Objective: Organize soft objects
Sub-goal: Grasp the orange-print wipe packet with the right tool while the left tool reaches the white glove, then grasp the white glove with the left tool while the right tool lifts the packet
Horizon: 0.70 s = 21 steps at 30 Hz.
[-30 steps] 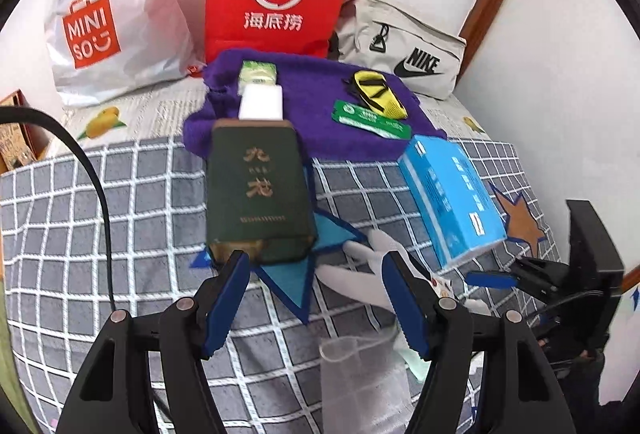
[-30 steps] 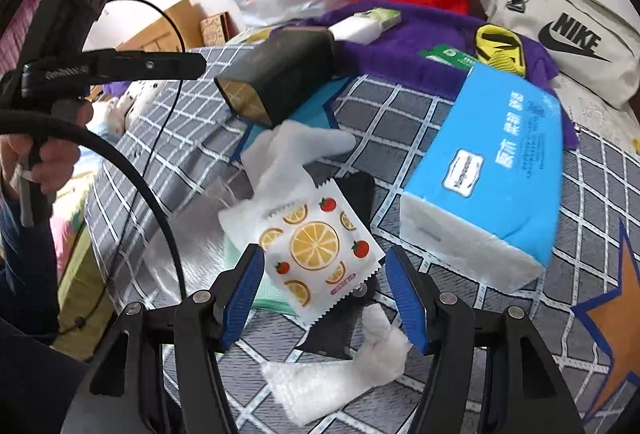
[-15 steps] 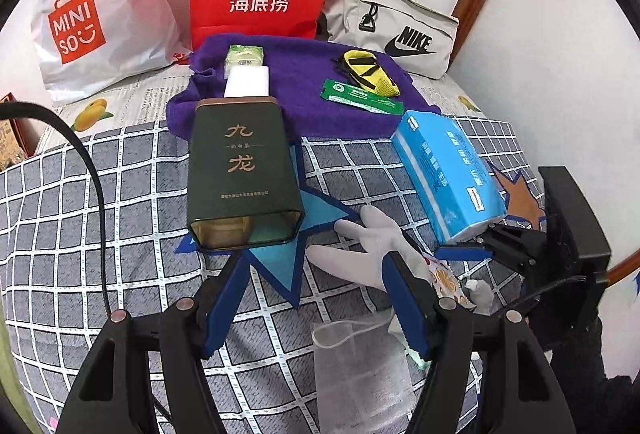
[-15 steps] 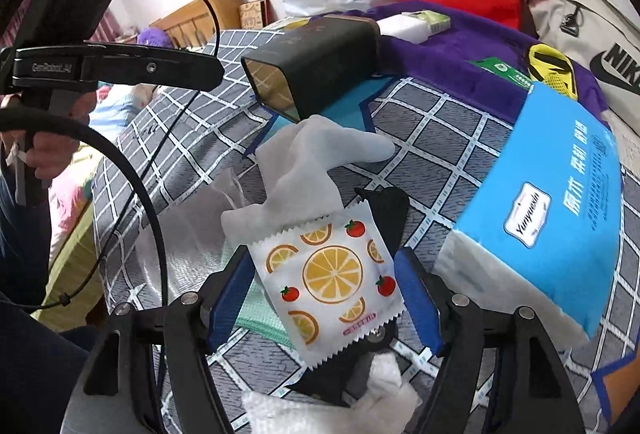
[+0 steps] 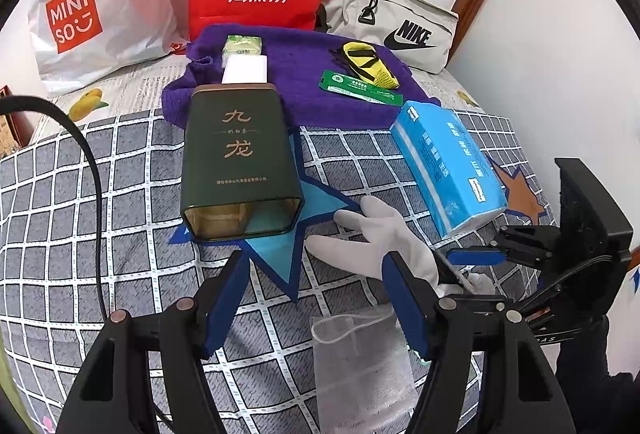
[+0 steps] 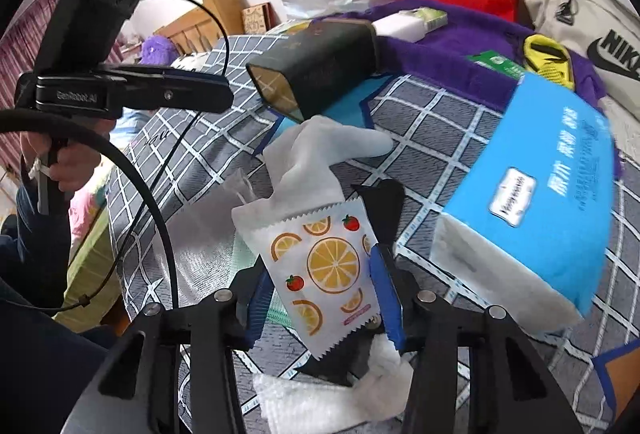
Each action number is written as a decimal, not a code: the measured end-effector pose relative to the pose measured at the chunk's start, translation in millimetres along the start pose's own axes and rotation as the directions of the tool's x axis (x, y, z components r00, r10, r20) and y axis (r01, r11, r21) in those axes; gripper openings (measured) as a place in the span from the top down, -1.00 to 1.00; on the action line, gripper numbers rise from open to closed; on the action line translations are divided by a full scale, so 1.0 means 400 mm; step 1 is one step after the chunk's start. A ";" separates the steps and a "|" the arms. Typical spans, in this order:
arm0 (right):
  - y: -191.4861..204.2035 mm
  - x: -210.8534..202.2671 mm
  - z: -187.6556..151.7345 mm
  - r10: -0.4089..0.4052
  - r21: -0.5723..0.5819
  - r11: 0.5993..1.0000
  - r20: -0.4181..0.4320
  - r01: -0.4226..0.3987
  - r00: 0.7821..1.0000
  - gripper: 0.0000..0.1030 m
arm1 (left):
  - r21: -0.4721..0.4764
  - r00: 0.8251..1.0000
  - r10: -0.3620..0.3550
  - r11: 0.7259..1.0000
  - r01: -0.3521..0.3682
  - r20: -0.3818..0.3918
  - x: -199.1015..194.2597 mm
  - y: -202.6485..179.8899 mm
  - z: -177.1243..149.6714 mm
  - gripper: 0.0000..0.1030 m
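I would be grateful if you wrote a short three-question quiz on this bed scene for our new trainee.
1. True or false: the dark green tin stands upright with its lid on.
2. Which item lies between the jaws of the right gripper as they close? A) the blue tissue pack B) the orange-print sachet C) the white glove
3. Fill in: the yellow mesh item rests on the ____ towel.

Key: 1 false, it lies on its side with the open end facing the left wrist camera. 2 B. 3 purple.
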State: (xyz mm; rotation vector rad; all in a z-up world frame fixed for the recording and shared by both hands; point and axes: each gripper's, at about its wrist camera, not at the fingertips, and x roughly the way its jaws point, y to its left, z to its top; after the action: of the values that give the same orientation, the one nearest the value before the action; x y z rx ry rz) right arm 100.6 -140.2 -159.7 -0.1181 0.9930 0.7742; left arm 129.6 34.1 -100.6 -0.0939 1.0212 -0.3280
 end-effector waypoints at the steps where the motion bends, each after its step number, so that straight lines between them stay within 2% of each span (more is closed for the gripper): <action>1: 0.000 -0.005 -0.003 -0.004 0.006 1.000 0.002 0.004 1.000 0.20 | 0.002 1.000 -0.001 1.000 0.001 -0.002 0.000 -0.001 -0.001 -0.29; 5: -0.007 -0.031 -0.009 -0.008 0.042 0.999 0.023 0.007 1.000 0.46 | 0.008 1.000 -0.004 1.000 0.004 -0.002 -0.002 -0.005 -0.007 -0.29; 9: -0.033 -0.055 -0.011 -0.018 0.126 0.992 0.036 0.013 0.999 0.73 | 0.004 1.000 -0.003 1.000 0.003 -0.005 -0.003 -0.007 -0.014 -0.29; 11: -0.044 -0.071 -0.013 -0.062 0.160 0.986 0.049 0.054 0.997 0.76 | 0.004 1.000 -0.003 1.000 0.003 -0.007 -0.002 -0.006 -0.017 -0.29; 14: -0.057 -0.076 -0.020 -0.074 0.194 0.979 0.065 0.060 0.995 0.76 | -0.004 1.000 -0.007 1.000 0.007 -0.008 0.000 -0.005 -0.018 -0.29; 18: -0.068 -0.037 -0.028 -0.125 0.216 0.970 0.043 0.113 0.991 0.87 | -0.005 1.000 -0.009 1.000 0.009 -0.009 0.007 -0.014 -0.018 -0.29; 21: -0.075 -0.034 -0.033 -0.120 0.249 0.963 0.066 0.100 0.991 0.91 | 0.005 1.000 -0.023 1.000 0.023 -0.007 0.009 -0.031 -0.025 -0.29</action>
State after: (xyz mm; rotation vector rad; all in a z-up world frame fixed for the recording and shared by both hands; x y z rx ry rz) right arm 105.9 -175.0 -163.9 0.0713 0.9888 0.5447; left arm 120.2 21.9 -105.8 -0.1003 1.0266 -0.3514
